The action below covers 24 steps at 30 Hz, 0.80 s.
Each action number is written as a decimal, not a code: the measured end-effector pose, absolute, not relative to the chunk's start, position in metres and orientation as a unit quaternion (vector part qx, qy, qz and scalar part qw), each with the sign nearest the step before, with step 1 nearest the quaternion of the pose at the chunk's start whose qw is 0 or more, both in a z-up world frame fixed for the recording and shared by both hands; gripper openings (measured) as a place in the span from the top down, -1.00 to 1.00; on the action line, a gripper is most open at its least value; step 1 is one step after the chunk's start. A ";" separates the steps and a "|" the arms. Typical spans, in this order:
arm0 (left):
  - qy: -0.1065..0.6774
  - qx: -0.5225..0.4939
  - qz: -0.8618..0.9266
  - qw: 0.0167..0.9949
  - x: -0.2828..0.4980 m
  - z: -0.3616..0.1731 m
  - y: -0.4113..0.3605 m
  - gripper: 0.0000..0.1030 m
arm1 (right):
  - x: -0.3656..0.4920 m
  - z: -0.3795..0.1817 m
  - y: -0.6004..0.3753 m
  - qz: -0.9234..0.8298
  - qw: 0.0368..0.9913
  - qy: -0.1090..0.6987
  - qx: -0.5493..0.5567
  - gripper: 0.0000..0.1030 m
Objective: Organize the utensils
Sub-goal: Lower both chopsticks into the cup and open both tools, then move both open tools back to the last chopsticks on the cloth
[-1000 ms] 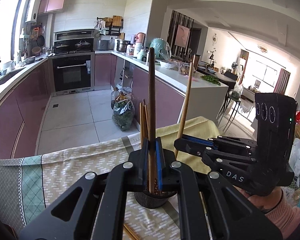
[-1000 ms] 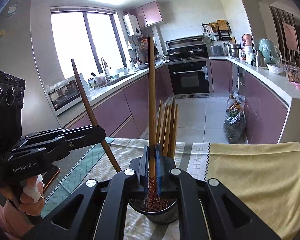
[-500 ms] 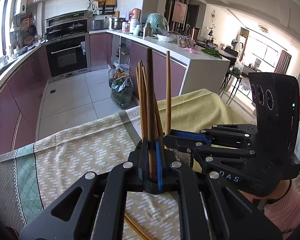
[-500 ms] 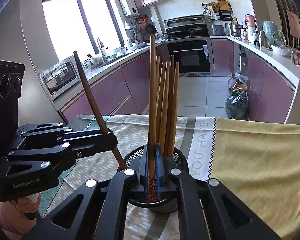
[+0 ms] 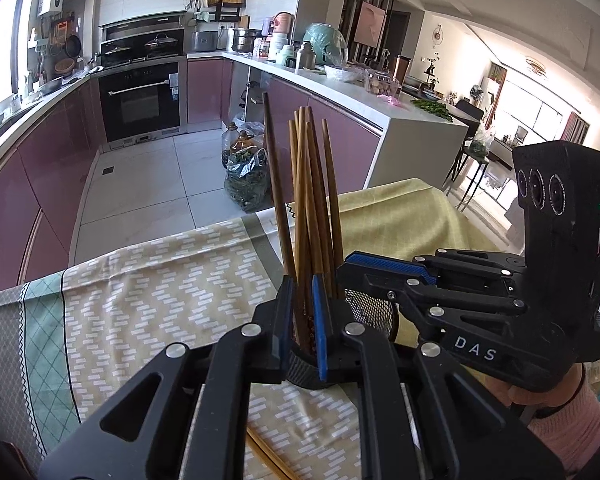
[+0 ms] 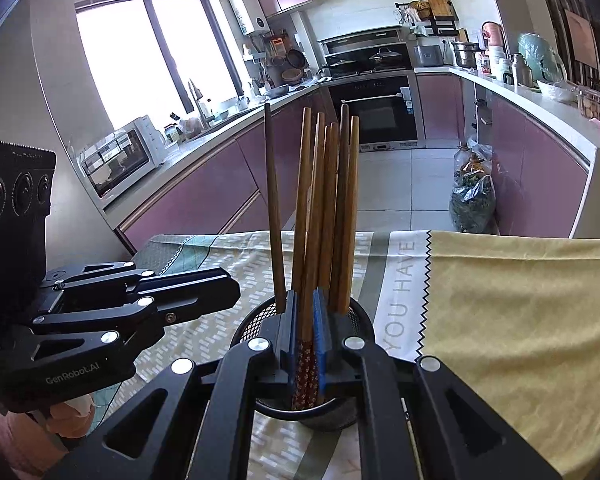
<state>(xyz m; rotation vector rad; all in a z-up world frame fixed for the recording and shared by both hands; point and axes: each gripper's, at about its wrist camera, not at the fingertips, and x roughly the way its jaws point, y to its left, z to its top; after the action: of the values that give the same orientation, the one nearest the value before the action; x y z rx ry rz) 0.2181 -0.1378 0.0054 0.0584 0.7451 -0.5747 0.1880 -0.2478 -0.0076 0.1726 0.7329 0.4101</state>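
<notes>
A mesh utensil holder (image 6: 340,316) stands on the tablecloth (image 6: 500,300) — chopsticks (image 6: 328,200) upright in it. More chopsticks (image 5: 268,458) lie on the cloth nearer the camera. Behind the table — an oven (image 6: 380,108), with counters (image 5: 340,92) to either side.

I see a patterned tablecloth (image 5: 160,292) with a yellow cloth (image 6: 520,300) over its 3 o'clock side | oven (image 5: 140,100) at 11 o'clock | bag of greens (image 5: 246,178) on the floor at 12 | microwave (image 6: 118,156) at 10 o'clock | window (image 6: 140,52) above it
</notes>
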 end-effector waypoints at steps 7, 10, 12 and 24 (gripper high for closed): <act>0.333 0.014 -0.260 0.906 0.195 0.008 -0.115 0.68 | 0.172 -0.001 -0.247 0.214 0.912 0.341 0.078 0.74; 0.318 0.010 -0.257 0.912 0.181 0.010 -0.102 0.57 | 0.159 0.004 -0.245 0.228 0.913 0.332 0.071 0.68; 0.310 0.009 -0.255 0.916 0.171 0.011 -0.093 0.50 | 0.149 0.006 -0.242 0.238 0.912 0.327 0.066 0.64; 0.338 0.003 -0.214 0.916 0.129 -0.027 -0.048 0.21 | 0.111 -0.029 -0.211 0.286 0.882 0.373 0.030 0.47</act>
<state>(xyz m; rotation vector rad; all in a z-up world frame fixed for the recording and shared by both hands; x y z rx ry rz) 0.1293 -0.0481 -0.0268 0.0071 0.6956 -0.4402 0.1109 -0.2111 -0.0286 0.0635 0.7763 0.5960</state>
